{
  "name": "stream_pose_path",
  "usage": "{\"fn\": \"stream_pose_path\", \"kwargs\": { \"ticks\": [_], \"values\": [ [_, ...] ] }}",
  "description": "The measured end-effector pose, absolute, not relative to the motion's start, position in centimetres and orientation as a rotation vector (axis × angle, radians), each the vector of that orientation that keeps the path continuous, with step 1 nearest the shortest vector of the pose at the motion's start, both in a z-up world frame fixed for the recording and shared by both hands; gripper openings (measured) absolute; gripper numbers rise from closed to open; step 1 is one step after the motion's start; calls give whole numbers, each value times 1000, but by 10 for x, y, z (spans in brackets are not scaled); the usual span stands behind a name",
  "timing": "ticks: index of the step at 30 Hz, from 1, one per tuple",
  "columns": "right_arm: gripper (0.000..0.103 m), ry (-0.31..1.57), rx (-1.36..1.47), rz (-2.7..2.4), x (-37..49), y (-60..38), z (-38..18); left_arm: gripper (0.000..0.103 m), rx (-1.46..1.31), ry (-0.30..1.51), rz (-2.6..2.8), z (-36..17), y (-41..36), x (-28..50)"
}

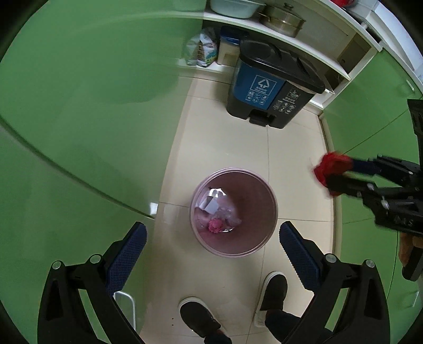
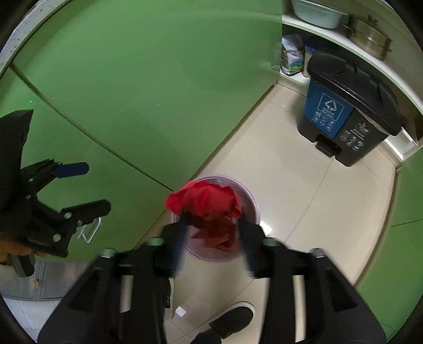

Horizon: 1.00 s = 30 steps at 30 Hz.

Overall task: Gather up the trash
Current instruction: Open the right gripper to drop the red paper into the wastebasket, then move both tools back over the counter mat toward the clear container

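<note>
A round pink wastebasket (image 1: 260, 190) stands on the tiled floor with white paper (image 1: 211, 206), clear plastic and a pink crumpled ball (image 1: 215, 225) inside. My left gripper (image 1: 211, 227) hangs above it, open and empty; it shows at the left of the right wrist view as well (image 2: 97, 186). A crumpled red paper (image 2: 208, 201) sits between the spread, blurred fingers of my right gripper (image 2: 212, 221), directly over the wastebasket (image 2: 254, 207). From the left wrist view, the right gripper (image 1: 338, 173) comes in from the right with the red paper (image 1: 330, 164) at its tips.
A blue and black pedal bin (image 1: 264, 90) stands at the back under white shelves with a steel pot (image 1: 283, 18) and a basin. Green cabinet doors (image 1: 92, 105) line both sides of the narrow floor. A person's black shoes (image 1: 275, 291) stand just behind the wastebasket.
</note>
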State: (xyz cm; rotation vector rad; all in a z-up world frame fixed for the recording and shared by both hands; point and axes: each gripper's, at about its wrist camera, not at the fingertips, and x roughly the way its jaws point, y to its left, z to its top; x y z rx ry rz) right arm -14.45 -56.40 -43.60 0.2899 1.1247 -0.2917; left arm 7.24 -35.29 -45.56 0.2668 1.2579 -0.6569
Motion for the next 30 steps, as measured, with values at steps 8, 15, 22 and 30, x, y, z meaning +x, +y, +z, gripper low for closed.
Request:
{"fn": "stream_pose_path", "kwargs": {
  "ticks": [8, 15, 22, 30],
  "values": [
    [97, 1150, 299, -367, -157, -573, -439, 96, 264, 1270, -651, -457, -354, 73],
    [98, 1152, 309, -404, -175, -573, -426, 96, 280, 1264, -671, -446, -359, 67],
    [98, 1140, 305, -422, -194, -561, -380, 96, 276, 1257, -685, -405, -360, 51],
    [98, 1110, 271, -417, -220, -530, -269, 96, 243, 1239, -658, -301, -343, 19]
  ]
}}
